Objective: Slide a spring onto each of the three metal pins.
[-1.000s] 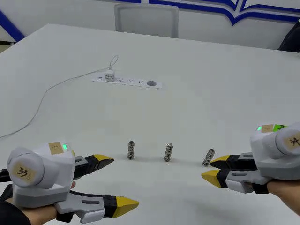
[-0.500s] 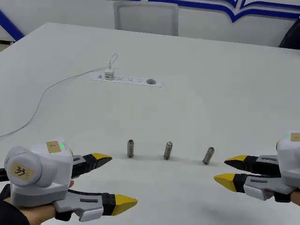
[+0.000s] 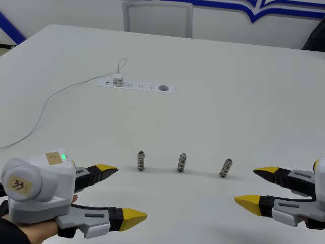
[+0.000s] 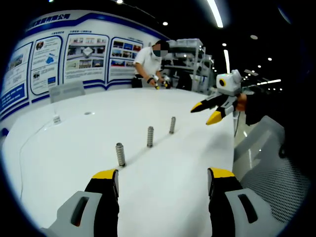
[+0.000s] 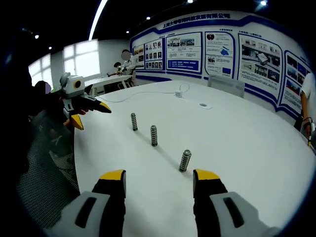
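1. We see the left hand-held gripper (image 3: pixel 129 192) low at the near left of the white worktop (image 3: pixel 228 101). Its yellow-tipped jaws are spread wide apart, with nothing between them.
2. The right hand-held gripper (image 3: pixel 246 186) sits at the near right edge of the head view. Its jaws are also parted and carry nothing.
3. The two point inward toward each other across the near part of the worktop, and neither touches a spring.
4. Three springs stand upright in a row on the worktop between the two: the left spring (image 3: pixel 141 161), the middle spring (image 3: pixel 182 163) and the right spring (image 3: pixel 226 168).
5. The right spring leans slightly and is near the right hand-held gripper's jaw tips but apart from them. The left spring is near the left hand-held gripper's upper jaw tip.
6. Whether a pin runs inside each coil we cannot tell.
7. Farther back lies a white power strip (image 3: pixel 137 87) with a small plug (image 3: pixel 118 80) in it, and a cable (image 3: pixel 51 104) trails off to the left.
8. A chair (image 3: pixel 157 19) stands at the far edge of the worktop.
9. In the left gripper view a person (image 4: pixel 150 64) stands beyond the worktop.
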Demonstrator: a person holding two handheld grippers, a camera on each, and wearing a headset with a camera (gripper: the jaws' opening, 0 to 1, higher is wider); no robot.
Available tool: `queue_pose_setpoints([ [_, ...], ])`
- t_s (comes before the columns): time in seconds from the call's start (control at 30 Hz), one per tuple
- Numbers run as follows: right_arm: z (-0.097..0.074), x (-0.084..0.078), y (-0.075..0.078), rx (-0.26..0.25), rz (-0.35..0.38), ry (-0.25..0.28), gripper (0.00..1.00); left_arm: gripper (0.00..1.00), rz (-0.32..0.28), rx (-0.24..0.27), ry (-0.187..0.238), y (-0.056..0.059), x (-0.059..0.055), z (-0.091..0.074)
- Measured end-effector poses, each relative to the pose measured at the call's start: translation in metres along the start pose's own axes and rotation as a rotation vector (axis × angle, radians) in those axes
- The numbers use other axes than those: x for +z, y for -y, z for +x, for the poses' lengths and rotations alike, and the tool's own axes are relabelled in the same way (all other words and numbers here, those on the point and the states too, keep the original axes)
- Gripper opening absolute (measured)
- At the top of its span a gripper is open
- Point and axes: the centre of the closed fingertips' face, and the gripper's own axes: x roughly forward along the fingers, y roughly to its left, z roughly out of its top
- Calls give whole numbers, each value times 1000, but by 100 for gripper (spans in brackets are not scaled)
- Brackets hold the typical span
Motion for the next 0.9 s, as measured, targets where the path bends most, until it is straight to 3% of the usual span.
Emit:
queue_pose_setpoints([
  [0.9, 2, -2, 4, -2, 15, -12, 59, 76, -1, 9, -7, -2, -1, -1],
])
